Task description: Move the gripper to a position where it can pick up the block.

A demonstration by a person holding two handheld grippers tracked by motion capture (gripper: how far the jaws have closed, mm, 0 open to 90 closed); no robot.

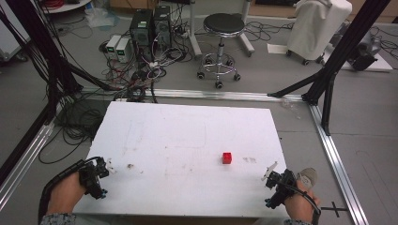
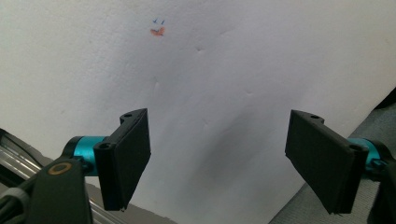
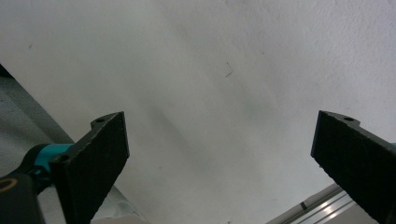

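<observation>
While both hands sit at the near edge of the white table [image 1: 187, 136], neither tool holds anything. Left gripper [image 1: 96, 180] is at the near-left corner, gripped by the person's left hand [image 1: 65, 194], its black cable looping back round the wrist. In the left gripper view its jaws stand wide apart, bare white surface between them, left gripper [image 2: 217, 163] hovering over the table edge with grey floor showing at the lower right. A small orange-and-blue mark [image 2: 158, 29] sits on the surface ahead of it.

Right gripper [image 1: 277, 183] is at the near-right corner, in the right hand [image 1: 300, 204], nose angled toward the table centre. In the right gripper view the jaws are also spread wide, right gripper [image 3: 219, 158] over plain white board, a thin dark scratch [image 3: 228, 70] ahead.

Further in: a small red cube [image 1: 226, 158] rests on the table, right of centre, well apart from both grippers, nearer the right one. Faint smudge [image 1: 130, 166] lies just beyond the left gripper.

Beyond the table: aluminium rails [image 1: 338, 159] on the floor, black frame struts [image 1: 338, 51], a black stool [image 1: 223, 28] on castors, computer towers [image 1: 150, 28] with tangled cables, a white-draped cart [image 1: 317, 28] far right.
</observation>
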